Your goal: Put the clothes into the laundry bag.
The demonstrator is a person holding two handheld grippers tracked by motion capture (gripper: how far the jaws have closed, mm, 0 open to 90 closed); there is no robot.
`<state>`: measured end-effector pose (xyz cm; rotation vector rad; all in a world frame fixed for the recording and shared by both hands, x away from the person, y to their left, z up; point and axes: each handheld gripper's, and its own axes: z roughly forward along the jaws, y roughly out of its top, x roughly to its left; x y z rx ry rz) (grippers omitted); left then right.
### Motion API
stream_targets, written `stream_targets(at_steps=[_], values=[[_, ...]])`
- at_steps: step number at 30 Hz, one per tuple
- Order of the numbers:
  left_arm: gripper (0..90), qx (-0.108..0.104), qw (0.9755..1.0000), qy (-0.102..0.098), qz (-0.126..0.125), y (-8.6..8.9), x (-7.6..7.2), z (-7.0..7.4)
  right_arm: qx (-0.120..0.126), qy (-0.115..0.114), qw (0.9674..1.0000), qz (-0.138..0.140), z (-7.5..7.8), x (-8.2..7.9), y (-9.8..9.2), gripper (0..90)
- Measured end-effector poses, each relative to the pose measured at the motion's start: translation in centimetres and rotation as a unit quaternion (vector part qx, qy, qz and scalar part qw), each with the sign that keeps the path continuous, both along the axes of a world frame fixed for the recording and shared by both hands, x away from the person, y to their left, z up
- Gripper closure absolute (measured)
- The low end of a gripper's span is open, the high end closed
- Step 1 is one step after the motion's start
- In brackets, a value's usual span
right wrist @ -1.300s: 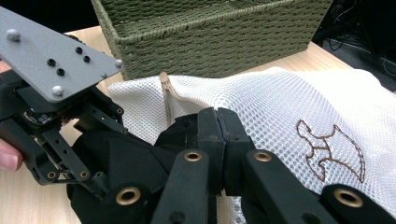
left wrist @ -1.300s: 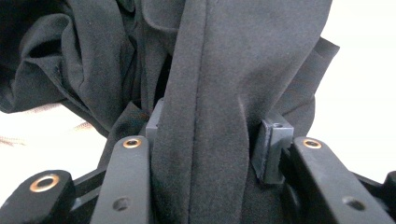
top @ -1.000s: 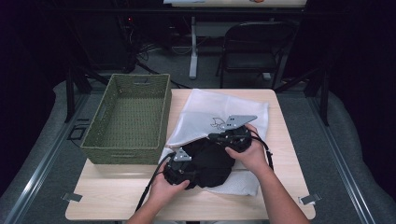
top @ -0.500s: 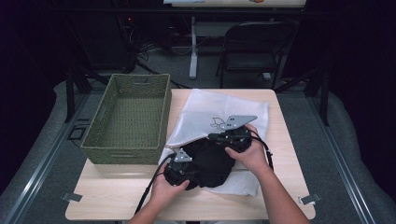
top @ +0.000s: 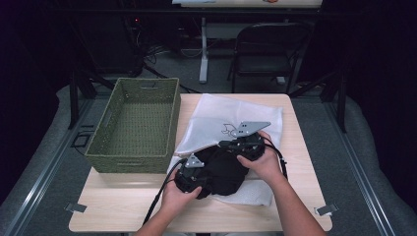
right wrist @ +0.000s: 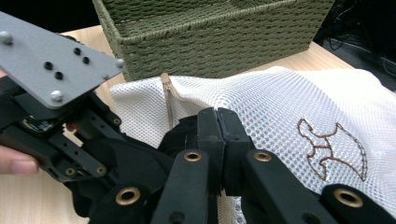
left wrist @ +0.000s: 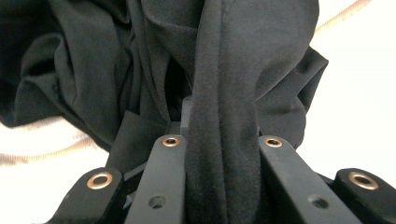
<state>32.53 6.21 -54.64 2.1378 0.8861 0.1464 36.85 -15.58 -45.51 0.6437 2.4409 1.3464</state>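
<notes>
Centrally on a pale wooden table [top: 290, 206] lies a white mesh laundry bag [top: 231, 115], with a bundle of black clothing [top: 223, 172] sitting at its near, open end. A green woven basket [top: 135, 125] stands just beside the bag, on the left.

A person's hands reach in from the bottom of the high view, each holding a gripper. The left gripper [top: 193, 178] sits at the near left edge of the bundle. Its jaws have just been closing, and in the left gripper view they pinch a thick fold of the black cloth [left wrist: 224, 140] between them. The right gripper [top: 246, 146] sits at the far right of the bundle; in the right gripper view its jaws are pressed together at the bag's zipped edge [right wrist: 166, 100], seemingly nipping dark fabric or mesh, though which is hard to tell.

The step in hand looks like getting the clothing through the bag's mouth. The next move probably calls for holding the bag's edge steady while the other gripper shifts the cloth, keeping both grips firm so nothing slips.
</notes>
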Motion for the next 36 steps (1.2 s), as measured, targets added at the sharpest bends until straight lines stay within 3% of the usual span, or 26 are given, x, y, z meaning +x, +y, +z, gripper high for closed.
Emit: stream_targets(at_steps=[19,26,29,36], values=[[80.4,-0.020,0.9996,-0.006,0.019,-1.5,2.7,1.2,0.002,0.006,1.0000,0.007,0.0,-0.1,0.1,89.4],[80.4,-0.028,0.9990,-0.009,0.034,-2.3,3.7,1.1,0.005,0.007,0.9999,0.008,0.0,-0.1,0.1,89.4],[80.3,-0.020,0.9991,-0.017,0.034,-2.7,3.9,1.2,0.003,0.006,0.9999,0.008,0.0,-0.1,0.1,89.4],[79.0,-0.030,0.9984,-0.014,0.046,-2.9,4.5,0.8,0.004,0.006,0.9999,0.007,0.0,0.0,0.0,89.4]])
